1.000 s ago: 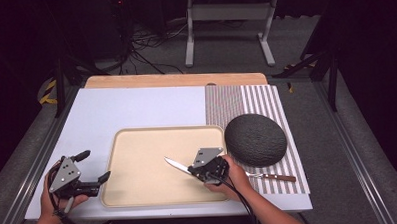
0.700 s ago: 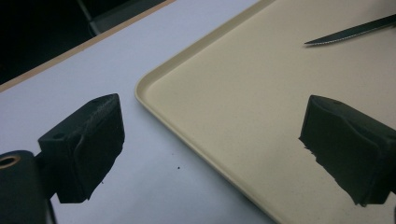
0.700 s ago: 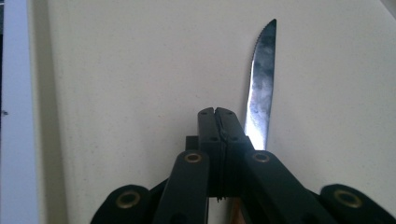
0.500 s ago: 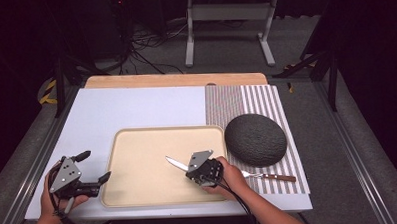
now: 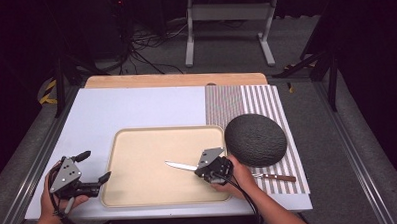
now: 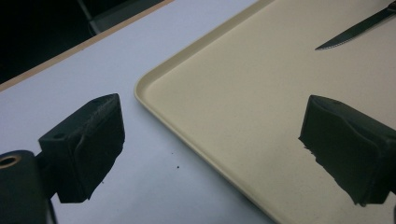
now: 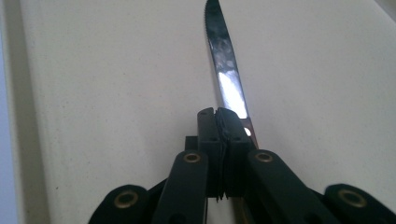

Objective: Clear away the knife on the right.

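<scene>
Beige tray [image 5: 139, 194]: R hand-held gripper [image 5: 197, 168] clamps knife [image 5: 179, 165]; L hand-held gripper [image 5: 94, 166] wide, empty.

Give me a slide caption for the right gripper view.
Right gripper clamping a serrated knife above the beige tray.

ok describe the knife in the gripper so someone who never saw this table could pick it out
Start at the big beige tray near the table's front edge. Over its right part, the right gripper is shut on a knife whose bare, serrated blade points left across the tray. The other utensil, wooden-handled, lies free on the striped mat beside the dark dome.
</scene>
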The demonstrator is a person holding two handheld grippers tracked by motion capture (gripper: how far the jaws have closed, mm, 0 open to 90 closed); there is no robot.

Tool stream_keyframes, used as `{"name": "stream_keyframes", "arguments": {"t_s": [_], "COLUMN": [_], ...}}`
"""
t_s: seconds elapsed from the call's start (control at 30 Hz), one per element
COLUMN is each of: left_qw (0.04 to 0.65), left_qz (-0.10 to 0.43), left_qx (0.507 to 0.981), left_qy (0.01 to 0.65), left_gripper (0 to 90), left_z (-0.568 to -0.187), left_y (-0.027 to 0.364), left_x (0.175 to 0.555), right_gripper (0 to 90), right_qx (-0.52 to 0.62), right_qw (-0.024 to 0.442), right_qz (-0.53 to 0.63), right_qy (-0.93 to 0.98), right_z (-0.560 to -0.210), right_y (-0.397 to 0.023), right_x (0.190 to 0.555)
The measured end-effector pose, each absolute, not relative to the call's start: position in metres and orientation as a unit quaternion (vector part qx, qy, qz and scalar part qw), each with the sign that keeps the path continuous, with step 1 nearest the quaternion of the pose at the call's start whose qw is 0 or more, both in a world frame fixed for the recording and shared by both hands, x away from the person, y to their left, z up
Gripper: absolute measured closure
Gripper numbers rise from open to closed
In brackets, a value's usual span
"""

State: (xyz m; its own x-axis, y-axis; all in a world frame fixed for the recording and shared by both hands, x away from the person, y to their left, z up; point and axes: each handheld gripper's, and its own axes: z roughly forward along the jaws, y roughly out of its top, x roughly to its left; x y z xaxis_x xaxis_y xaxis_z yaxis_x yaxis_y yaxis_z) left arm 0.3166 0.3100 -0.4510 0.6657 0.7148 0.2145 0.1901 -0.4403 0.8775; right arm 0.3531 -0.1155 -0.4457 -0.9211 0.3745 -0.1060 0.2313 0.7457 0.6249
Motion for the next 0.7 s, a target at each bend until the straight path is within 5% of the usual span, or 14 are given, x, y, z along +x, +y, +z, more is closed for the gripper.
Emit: {"name": "stream_keyframes", "arguments": {"t_s": [0.7], "left_qw": [0.442], "left_qz": [0.29], "left_qx": [0.801], "left_qy": [0.282], "left_gripper": [7.3], "left_z": [-0.452], "left_y": [0.308], "left_x": [0.317], "right_gripper": [90.0], "right_qx": [0.215], "right_qw": [0.132], "right_qz": [0.319], "right_qy": [0.914], "right_z": [-0.447], "right_y": [-0.123], "right_x": [0.38]}}
